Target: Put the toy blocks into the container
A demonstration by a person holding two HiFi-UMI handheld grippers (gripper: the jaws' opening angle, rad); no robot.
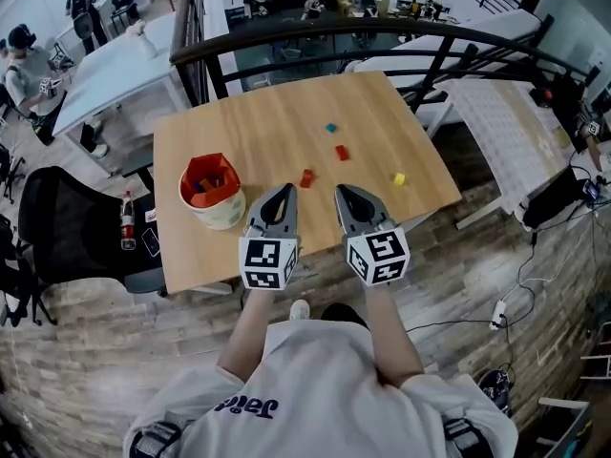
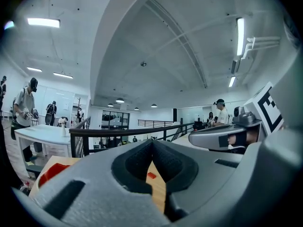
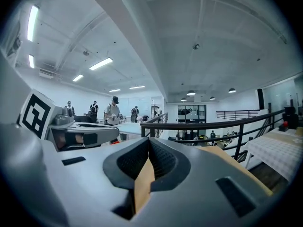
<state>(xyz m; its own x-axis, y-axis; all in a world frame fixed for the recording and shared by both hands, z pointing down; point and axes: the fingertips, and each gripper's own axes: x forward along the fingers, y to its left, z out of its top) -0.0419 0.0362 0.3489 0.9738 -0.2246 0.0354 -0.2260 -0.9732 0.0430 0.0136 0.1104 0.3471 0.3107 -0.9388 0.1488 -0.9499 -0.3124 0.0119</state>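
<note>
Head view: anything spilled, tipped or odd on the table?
Nothing stands out. The container stands upright on the table with blocks inside. A teal block, a far red block, a near red block and a yellow block lie loose, simply not yet collected. The left gripper and right gripper are shut, empty.

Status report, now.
Left gripper and right gripper shut, empty. Teal block, far red block, near red block, yellow block loose on table. Container at left, nothing blocking.

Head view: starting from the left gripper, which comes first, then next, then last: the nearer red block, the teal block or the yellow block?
1. The nearer red block, just ahead and right of the left gripper.
2. The teal block, farther ahead, slightly right.
3. The yellow block, far right.
</note>
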